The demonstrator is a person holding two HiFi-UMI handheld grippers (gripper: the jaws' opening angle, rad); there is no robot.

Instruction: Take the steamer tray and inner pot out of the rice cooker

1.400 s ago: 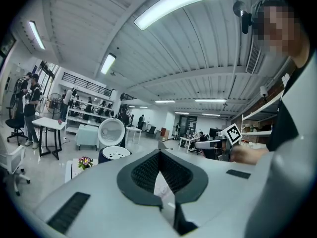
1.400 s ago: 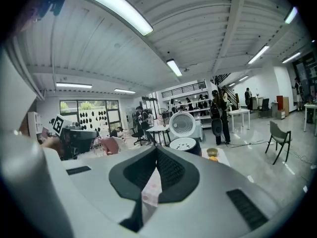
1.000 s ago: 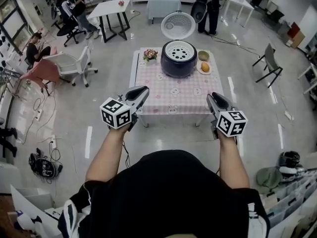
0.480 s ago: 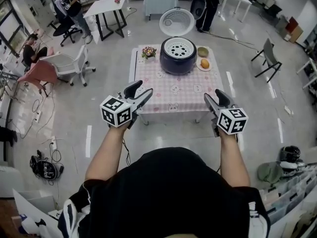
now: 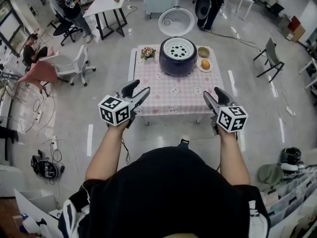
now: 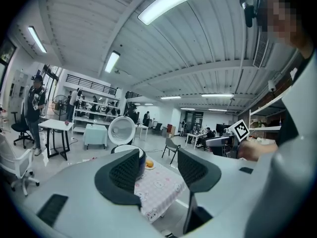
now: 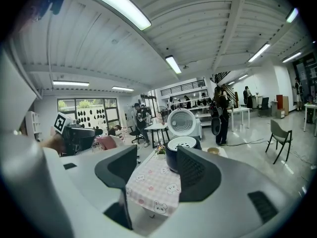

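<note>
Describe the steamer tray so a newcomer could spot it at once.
Find the pink-clothed table mid-floor. At its far end stands a dark rice cooker, lid raised. The steamer tray is the white, hole-dotted disc lying flat in its mouth, unlike the upright lid behind.

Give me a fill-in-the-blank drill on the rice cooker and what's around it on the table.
The rice cooker has its lid ____.
The white steamer tray sits ____ the rice cooker.
In the head view, the flowers stand to the cooker's ____.
The tablecloth is checked white and ____.
Missing words: open; inside; left; pink.
</note>
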